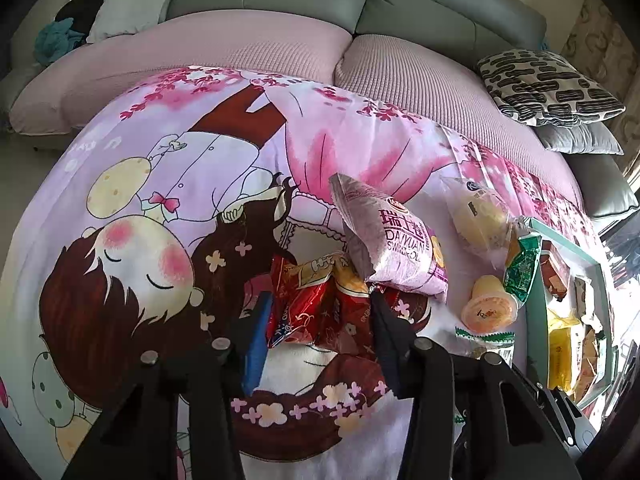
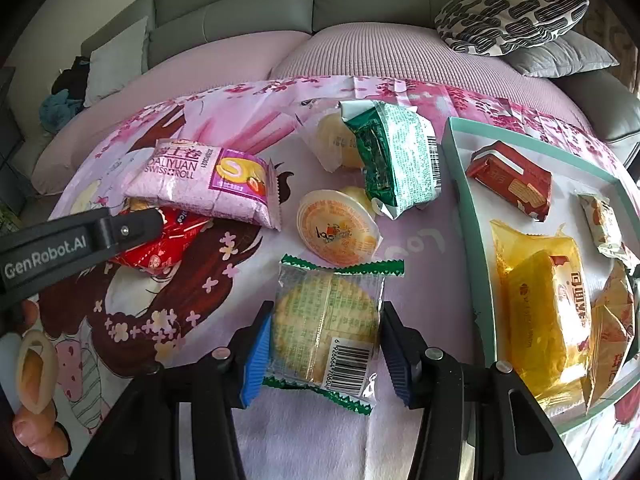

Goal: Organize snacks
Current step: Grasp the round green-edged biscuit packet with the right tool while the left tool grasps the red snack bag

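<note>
Snacks lie on a pink cartoon cloth. My left gripper is open, its fingers on either side of a red foil snack packet, which also shows in the right wrist view. A pink Swiss roll pack leans on the red packet. My right gripper is open around a green-edged clear cracker packet lying flat. A jelly cup, a green-white packet and a clear-wrapped bun lie beyond. A teal-rimmed tray at right holds red, yellow and small packets.
A grey sofa with pink seat covers stands behind the table. A black-and-white patterned cushion and a grey cushion lie at its right end. The left gripper's arm reaches in from the left.
</note>
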A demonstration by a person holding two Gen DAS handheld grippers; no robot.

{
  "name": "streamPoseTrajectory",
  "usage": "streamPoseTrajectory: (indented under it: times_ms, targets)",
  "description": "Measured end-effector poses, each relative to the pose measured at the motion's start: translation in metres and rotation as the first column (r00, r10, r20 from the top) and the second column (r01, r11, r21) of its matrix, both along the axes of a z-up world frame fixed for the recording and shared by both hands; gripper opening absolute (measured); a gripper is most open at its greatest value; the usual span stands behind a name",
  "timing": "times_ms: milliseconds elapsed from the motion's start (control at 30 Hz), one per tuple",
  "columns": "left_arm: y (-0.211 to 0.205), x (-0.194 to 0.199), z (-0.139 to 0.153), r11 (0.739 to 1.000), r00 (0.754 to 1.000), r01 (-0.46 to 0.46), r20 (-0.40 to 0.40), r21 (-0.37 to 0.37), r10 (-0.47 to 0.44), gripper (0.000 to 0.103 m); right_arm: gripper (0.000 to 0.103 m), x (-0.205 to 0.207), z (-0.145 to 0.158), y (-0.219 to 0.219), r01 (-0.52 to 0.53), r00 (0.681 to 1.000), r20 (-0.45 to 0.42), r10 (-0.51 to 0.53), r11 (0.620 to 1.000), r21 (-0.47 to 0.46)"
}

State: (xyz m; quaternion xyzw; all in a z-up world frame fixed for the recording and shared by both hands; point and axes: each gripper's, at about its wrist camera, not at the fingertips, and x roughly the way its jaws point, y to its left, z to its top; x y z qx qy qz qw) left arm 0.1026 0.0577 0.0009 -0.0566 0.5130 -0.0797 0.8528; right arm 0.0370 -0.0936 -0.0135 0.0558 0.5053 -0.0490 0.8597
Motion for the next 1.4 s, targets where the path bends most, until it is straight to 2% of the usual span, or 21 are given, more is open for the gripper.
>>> streamPoseTrajectory:
  times_ms: [300, 400, 500, 767, 967, 1200, 1400]
  targets:
    - [-0.002, -0.001, -0.002, 1.0, 1.0, 0.0, -0.001, 0.015, 0.0, 0.048, 0.053, 0.0, 0.0, 0.0, -0.006, 1.0, -0.004, 0.006, 1.0, 0.003]
    - [-0.004, 0.003, -0.009, 1.0, 1.0, -0.002, -0.009, -0.006, 0.002, 0.053, 0.053, 0.0, 0.0, 0.0, -0.008, 1.0, -0.005, 0.008, 1.0, 0.003]
    - [-0.005, 0.009, -0.02, 1.0, 0.999, -0.008, -0.042, -0.03, 0.006, 0.054, 0.053, 0.0, 0.0, 0.0, -0.008, 1.0, -0.005, 0.008, 1.0, 0.006]
    - [-0.008, 0.013, -0.024, 0.999, 0.999, -0.021, -0.031, -0.028, 0.02, 0.053, 0.053, 0.0, -0.001, -0.001, -0.011, 1.0, -0.007, 0.011, 1.0, 0.011]
    - [-0.005, 0.008, -0.017, 0.999, 0.999, -0.037, -0.026, 0.025, 0.038, 0.052, 0.053, -0.001, 0.001, -0.002, -0.013, 1.0, -0.004, 0.013, 1.0, 0.013]
    - [0.008, 0.0, -0.003, 0.997, 0.997, -0.075, -0.012, 0.019, 0.076, 0.052, 0.053, -0.005, 0.012, -0.001, -0.016, 1.0, 0.026, 0.016, 1.0, 0.018]
    - [0.014, -0.008, 0.016, 0.996, 0.996, -0.085, 0.037, 0.017, 0.084, 0.052, 0.053, -0.008, 0.024, -0.003, -0.015, 0.998, 0.057, 0.014, 1.0, 0.017]
